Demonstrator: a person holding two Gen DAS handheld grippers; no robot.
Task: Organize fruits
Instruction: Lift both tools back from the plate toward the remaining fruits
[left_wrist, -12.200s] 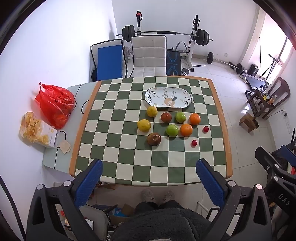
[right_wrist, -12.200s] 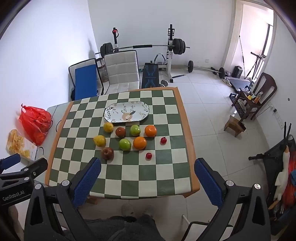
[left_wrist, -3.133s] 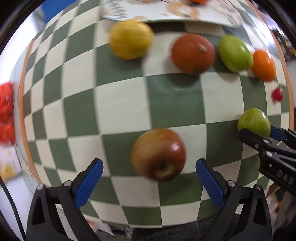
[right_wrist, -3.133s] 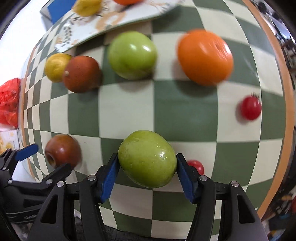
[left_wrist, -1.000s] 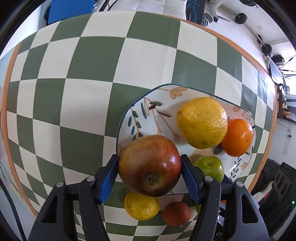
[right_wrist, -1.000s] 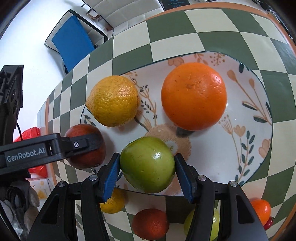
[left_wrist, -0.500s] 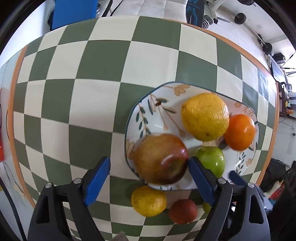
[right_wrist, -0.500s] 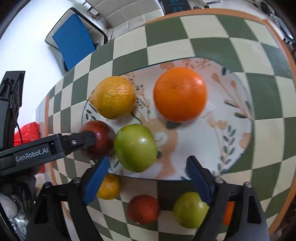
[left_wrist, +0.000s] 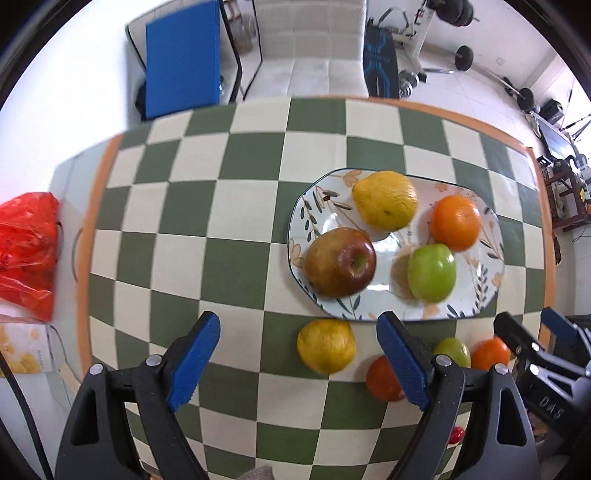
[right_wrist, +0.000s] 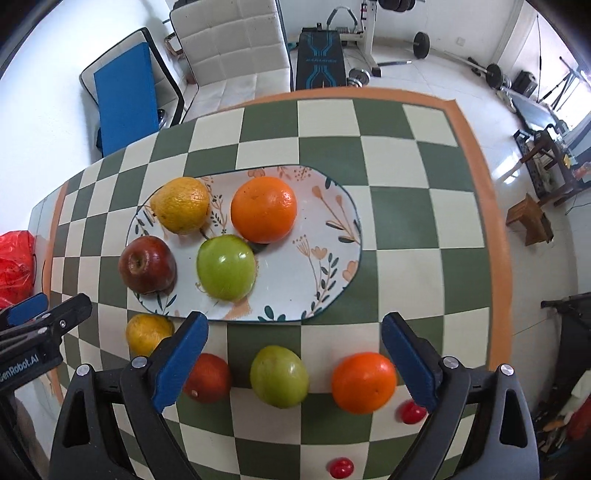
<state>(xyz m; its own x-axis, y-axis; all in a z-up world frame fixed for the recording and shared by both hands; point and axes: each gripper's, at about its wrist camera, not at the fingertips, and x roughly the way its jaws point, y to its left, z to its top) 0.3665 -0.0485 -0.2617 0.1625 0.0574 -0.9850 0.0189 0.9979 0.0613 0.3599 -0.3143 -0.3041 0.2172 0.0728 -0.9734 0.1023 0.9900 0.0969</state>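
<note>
The patterned plate (right_wrist: 325, 258) (left_wrist: 476, 295) holds a red apple (right_wrist: 147, 264) (left_wrist: 340, 261), a green apple (right_wrist: 226, 267) (left_wrist: 431, 272), a yellow lemon (right_wrist: 181, 209) (left_wrist: 385, 200) and an orange (right_wrist: 263, 209) (left_wrist: 455, 222). On the checked table in front of it lie a yellow fruit (right_wrist: 147, 333) (left_wrist: 326, 345), a reddish fruit (right_wrist: 209, 377) (left_wrist: 384, 380), a green fruit (right_wrist: 279, 376) (left_wrist: 452, 350), an orange (right_wrist: 364, 381) (left_wrist: 490, 353) and two small red fruits (right_wrist: 410, 412) (right_wrist: 341, 467). My left gripper (left_wrist: 298, 360) and right gripper (right_wrist: 294, 360) are open and hold nothing, both drawn back above the near row.
A red plastic bag (left_wrist: 26, 247) and a snack packet (left_wrist: 22, 354) lie left of the table. A blue panel (right_wrist: 125, 96), a white chair (right_wrist: 236, 48) and gym equipment (right_wrist: 332, 48) stand behind the table. A small wooden stool (right_wrist: 530, 219) is on the floor at right.
Both grippers opened half a second ago, leaving the red apple and green apple on the plate, and have since pulled back and upward away from the plate.
</note>
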